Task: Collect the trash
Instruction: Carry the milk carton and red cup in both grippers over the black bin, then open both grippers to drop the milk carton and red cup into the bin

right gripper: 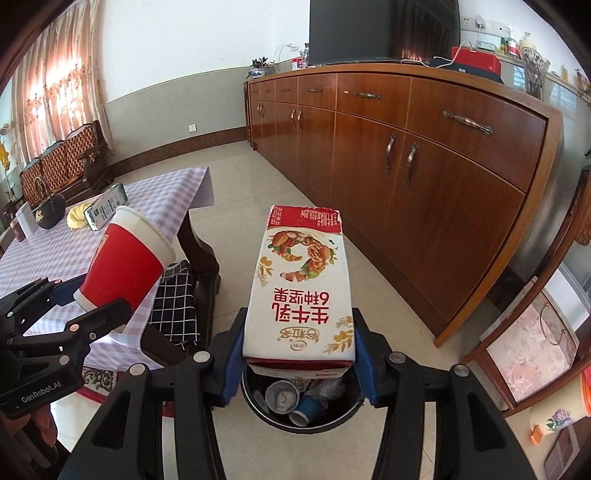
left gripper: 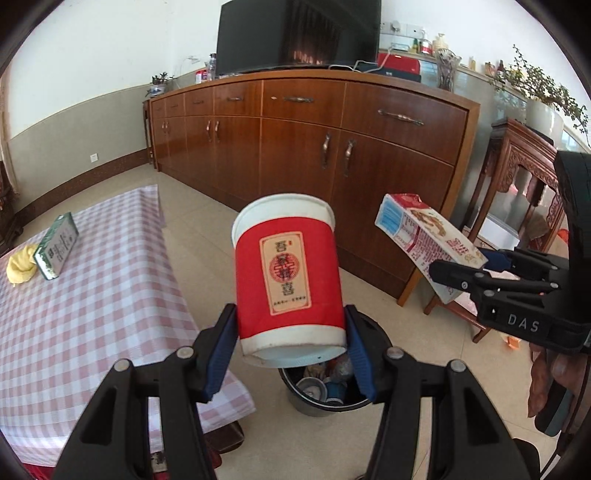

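A person's left tool [left gripper: 291, 332] grips a red paper cup [left gripper: 288, 277] by its base, blue pads pressed against both sides, the cup's white rim tilted away from the camera. The right tool [right gripper: 299, 350] clamps a milk carton [right gripper: 301, 288] printed with nuts and red lettering, jaws closed partway onto its lower end. Both items hang in the air above a dark round trash bin [right gripper: 258, 400] that stands on the tiled floor, directly under the tools in each wrist view. Inside the bin lie discarded cups, one blue [right gripper: 308, 408] and one grey [right gripper: 280, 397], among other rubbish too jumbled to identify with confidence. To the left stands a tabletop [left gripper: 92, 295] under a pink checked cloth, carrying a green box [left gripper: 57, 245] and, touching it, a crumpled yellow cloth [left gripper: 20, 267]. A long wooden sideboard [left gripper: 314, 140] runs along the far wall, with a dark television [left gripper: 295, 33] set on top of it.
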The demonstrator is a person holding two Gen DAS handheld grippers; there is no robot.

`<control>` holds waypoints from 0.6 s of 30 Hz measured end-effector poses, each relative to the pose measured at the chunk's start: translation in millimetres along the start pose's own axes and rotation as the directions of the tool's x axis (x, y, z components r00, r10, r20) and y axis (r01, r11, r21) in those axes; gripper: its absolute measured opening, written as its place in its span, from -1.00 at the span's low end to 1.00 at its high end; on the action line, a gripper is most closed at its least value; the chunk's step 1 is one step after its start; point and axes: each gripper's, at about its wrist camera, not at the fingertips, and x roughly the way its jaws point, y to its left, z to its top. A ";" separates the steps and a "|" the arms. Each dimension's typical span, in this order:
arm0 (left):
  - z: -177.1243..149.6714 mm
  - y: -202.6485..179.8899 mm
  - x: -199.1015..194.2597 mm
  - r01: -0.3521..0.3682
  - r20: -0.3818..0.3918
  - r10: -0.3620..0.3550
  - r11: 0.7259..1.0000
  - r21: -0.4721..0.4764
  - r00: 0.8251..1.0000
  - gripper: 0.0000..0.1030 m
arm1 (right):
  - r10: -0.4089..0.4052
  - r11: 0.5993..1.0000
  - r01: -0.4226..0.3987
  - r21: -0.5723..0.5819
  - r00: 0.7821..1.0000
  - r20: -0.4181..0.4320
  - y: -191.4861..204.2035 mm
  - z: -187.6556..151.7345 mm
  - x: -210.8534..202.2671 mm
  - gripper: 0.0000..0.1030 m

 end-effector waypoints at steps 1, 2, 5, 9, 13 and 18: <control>-0.8 -6.0 4.3 0.009 -0.006 -0.009 1.000 0.008 1.000 0.12 | -0.005 1.000 0.005 0.004 1.000 -0.005 -6.7 -3.5 2.0 0.03; -2.1 -10.0 7.7 0.016 -0.013 -0.016 1.000 0.015 1.000 0.12 | -0.010 1.000 0.010 0.006 1.000 -0.010 -10.7 -6.9 3.4 0.03; -8.6 -20.5 24.8 0.028 -0.051 -0.026 0.999 0.030 0.998 0.12 | -0.013 1.000 0.013 0.004 0.999 -0.033 -23.2 -15.9 12.5 0.03; -19.5 -29.3 57.1 0.038 -0.125 -0.032 0.998 0.046 0.992 0.12 | -0.009 1.000 0.009 0.000 0.996 -0.086 -38.6 -31.6 35.5 0.03; -32.3 -36.5 83.9 0.047 -0.180 -0.037 0.997 0.053 0.983 0.12 | 0.003 1.000 -0.004 -0.009 0.990 -0.139 -48.9 -48.0 60.5 0.03; -44.6 -48.4 112.3 0.062 -0.223 -0.050 0.997 0.047 0.974 0.12 | 0.027 0.998 -0.037 -0.043 0.979 -0.204 -53.8 -65.8 96.6 0.04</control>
